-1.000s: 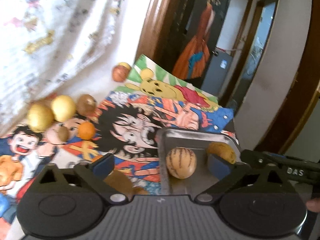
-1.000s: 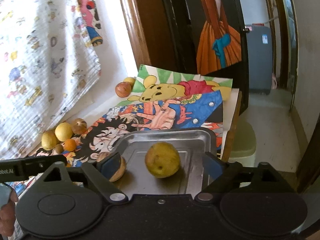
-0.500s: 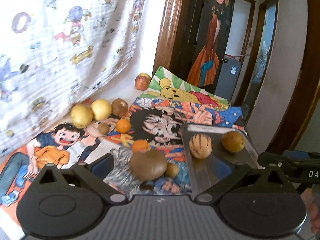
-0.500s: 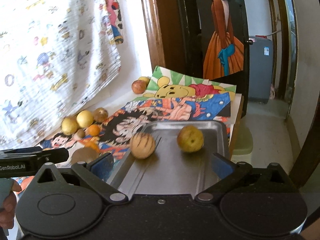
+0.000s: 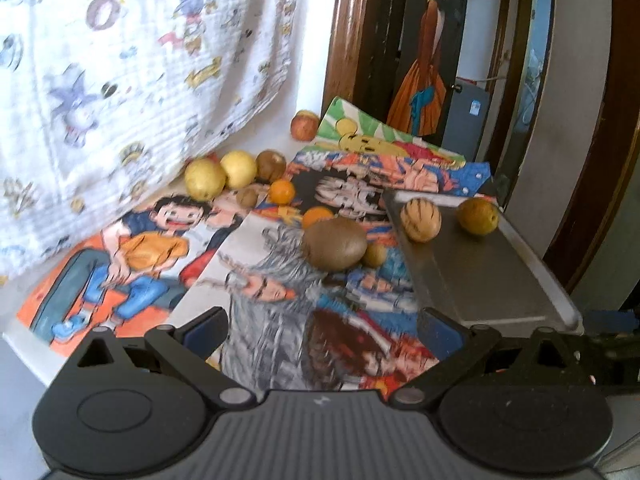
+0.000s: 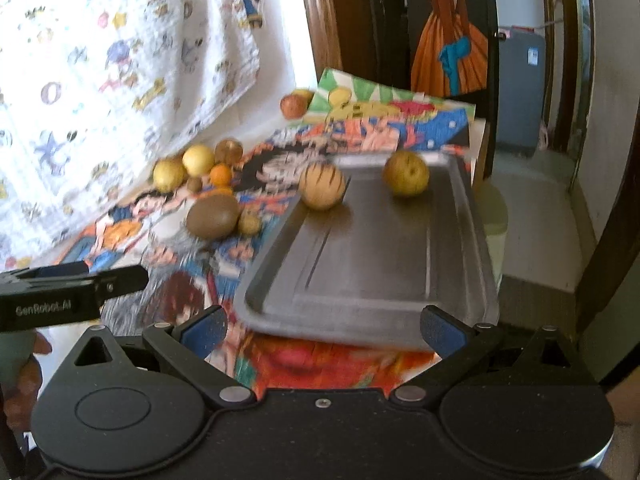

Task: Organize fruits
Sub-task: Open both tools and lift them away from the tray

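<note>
So far you have two fruits on the metal tray (image 6: 400, 280): a striped melon (image 6: 322, 185) and a yellow pear (image 6: 405, 173). Kiwi (image 5: 334, 243), oranges and lemons still wait on the counter (image 5: 256, 148). Both your jaws stand wide, empty.

A home: cartoon-print curtain (image 5: 120, 80); wooden door frame (image 5: 344, 32); cartoon posters (image 5: 280, 280) over a table.

Metal tray (image 6: 360, 280): near half bare, open approach. Striped melon (image 6: 322, 186) and yellow fruit (image 6: 405, 178) block its far end. Brown kiwi (image 6: 212, 216), small fruit (image 6: 250, 223) crowd tray's left side.
</note>
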`<state>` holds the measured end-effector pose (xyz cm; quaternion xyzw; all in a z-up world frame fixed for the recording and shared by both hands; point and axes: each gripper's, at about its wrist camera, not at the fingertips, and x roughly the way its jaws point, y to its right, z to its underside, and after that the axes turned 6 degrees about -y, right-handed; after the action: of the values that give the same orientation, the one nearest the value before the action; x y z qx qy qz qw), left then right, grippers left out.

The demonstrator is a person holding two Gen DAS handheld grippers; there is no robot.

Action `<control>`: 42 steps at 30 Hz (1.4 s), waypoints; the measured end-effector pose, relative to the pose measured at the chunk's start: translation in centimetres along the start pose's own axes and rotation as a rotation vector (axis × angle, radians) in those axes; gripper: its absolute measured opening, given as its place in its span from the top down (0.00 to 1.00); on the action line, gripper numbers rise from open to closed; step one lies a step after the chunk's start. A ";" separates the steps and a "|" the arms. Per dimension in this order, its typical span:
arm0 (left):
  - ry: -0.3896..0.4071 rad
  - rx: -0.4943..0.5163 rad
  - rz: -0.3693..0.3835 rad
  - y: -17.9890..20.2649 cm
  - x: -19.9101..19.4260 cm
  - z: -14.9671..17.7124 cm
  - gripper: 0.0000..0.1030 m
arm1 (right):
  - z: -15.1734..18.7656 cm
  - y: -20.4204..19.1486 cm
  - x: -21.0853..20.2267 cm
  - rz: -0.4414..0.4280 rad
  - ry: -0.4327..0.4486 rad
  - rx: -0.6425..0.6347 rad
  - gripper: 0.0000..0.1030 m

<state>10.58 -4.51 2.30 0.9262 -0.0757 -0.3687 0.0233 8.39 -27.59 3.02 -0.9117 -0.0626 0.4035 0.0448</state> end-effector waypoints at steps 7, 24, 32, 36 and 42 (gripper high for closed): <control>-0.041 -0.015 -0.024 -1.0 -0.2 1.4 0.00 | 1.5 -1.5 0.5 -0.015 -0.071 -0.014 0.01; -0.058 -0.066 -0.057 -2.7 -0.1 2.1 0.00 | 1.3 -2.4 0.9 -0.009 -0.087 -0.060 0.01; -0.082 -0.064 -0.070 -3.3 1.2 1.1 0.00 | -0.3 -2.1 1.9 -0.021 -0.077 -0.079 0.01; -0.095 -0.069 -0.086 -3.8 2.1 0.3 0.00 | -1.6 -2.0 2.6 -0.035 -0.069 -0.097 0.01; -0.094 -0.081 -0.115 -4.7 3.6 -1.2 0.00 | -3.6 -2.3 4.3 -0.051 -0.059 -0.183 0.01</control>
<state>14.55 -0.45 0.33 0.9089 -0.0085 -0.4153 0.0359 13.72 -24.74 2.63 -0.8978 -0.1236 0.4217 -0.0302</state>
